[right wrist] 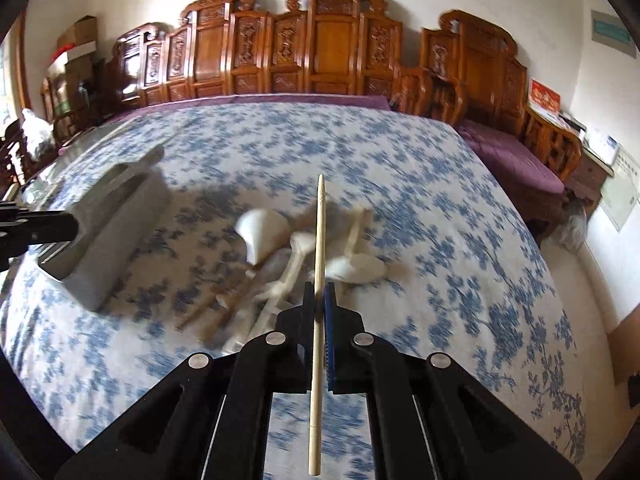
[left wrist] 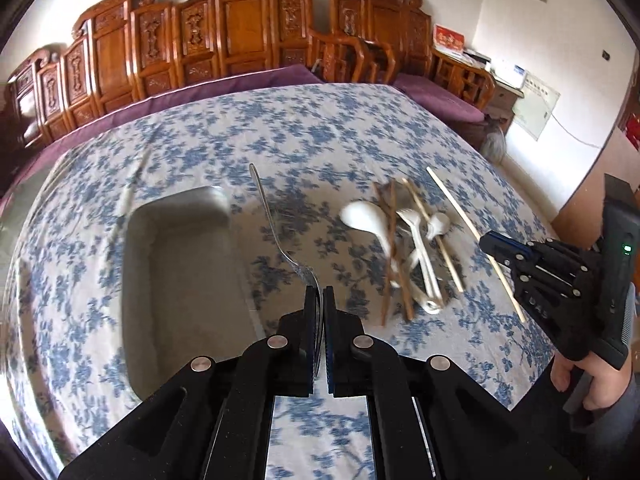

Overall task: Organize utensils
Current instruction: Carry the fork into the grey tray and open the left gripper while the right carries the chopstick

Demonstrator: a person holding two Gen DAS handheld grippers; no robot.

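**A:** Left wrist view: what does the left gripper (left wrist: 322,292) carry?

**B:** Its jaws are clamped tight on the head end of a metal fork (left wrist: 276,236), whose handle slants up and away over the blue-flowered tablecloth (left wrist: 280,128). A grey tray (left wrist: 176,264) lies on the counter just to the left of the fork, nearer the left edge. To the right sits the heap of utensils: a white spoon (left wrist: 366,218), dark wooden chopsticks (left wrist: 394,256) and pale plastic cutlery, all overlapping. At the right edge the right gripper (left wrist: 490,242) grips a light chopstick (left wrist: 452,200), a hand (left wrist: 592,380) on its grip.

**B:** And the right wrist view?

**A:** The right gripper (right wrist: 320,292) has its jaws closed on that light chopstick (right wrist: 319,280), which runs straight up between them, tip toward the far edge. Behind it the heap is blurred; the white spoon (right wrist: 260,232) shows near the middle of the counter. The grey tray (right wrist: 116,232) lies toward the left edge, with the tip of the left gripper (right wrist: 60,226) in front of it.
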